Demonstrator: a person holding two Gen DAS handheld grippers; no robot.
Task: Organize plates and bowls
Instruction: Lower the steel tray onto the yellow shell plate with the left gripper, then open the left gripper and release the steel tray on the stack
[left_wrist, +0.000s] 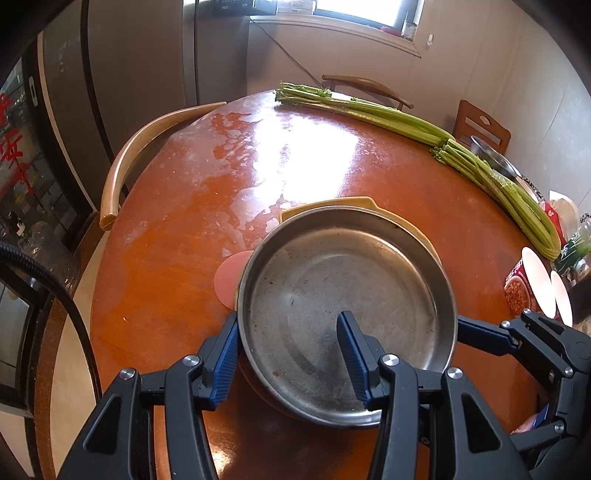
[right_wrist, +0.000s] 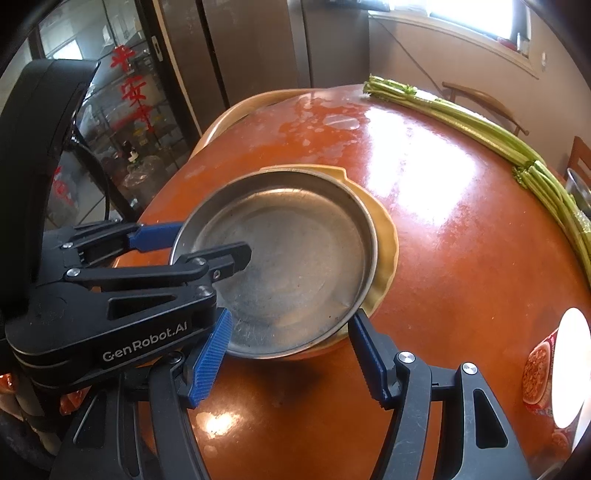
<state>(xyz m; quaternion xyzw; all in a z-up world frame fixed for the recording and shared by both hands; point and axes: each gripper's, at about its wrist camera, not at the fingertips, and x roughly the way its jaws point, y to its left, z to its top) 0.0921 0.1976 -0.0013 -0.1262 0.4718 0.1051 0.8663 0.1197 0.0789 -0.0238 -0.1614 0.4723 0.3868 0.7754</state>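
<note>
The step in hand looks like stacking: the steel plate sits over the yellow plate, whose rim shows past its far and right edges, on the round red desk. The left tool straddles the steel plate's near-left rim — one blue pad outside the wall, the other inside the dish. The pads appear to bear on the rim, though whether they truly pinch it I cannot tell for sure; I judge it clamped on the plate. The right tool has its fingers spread apart, empty, just at the near edge of the stack, with the rim lying between and slightly ahead of them. A pink disc peeks out from under the steel plate's left side. The next move probably calls for settling the steel plate squarely into the yellow one, then letting go — the thin metal wall may slip or tilt if released unevenly. Celery and cup noodles lie well apart.
</note>
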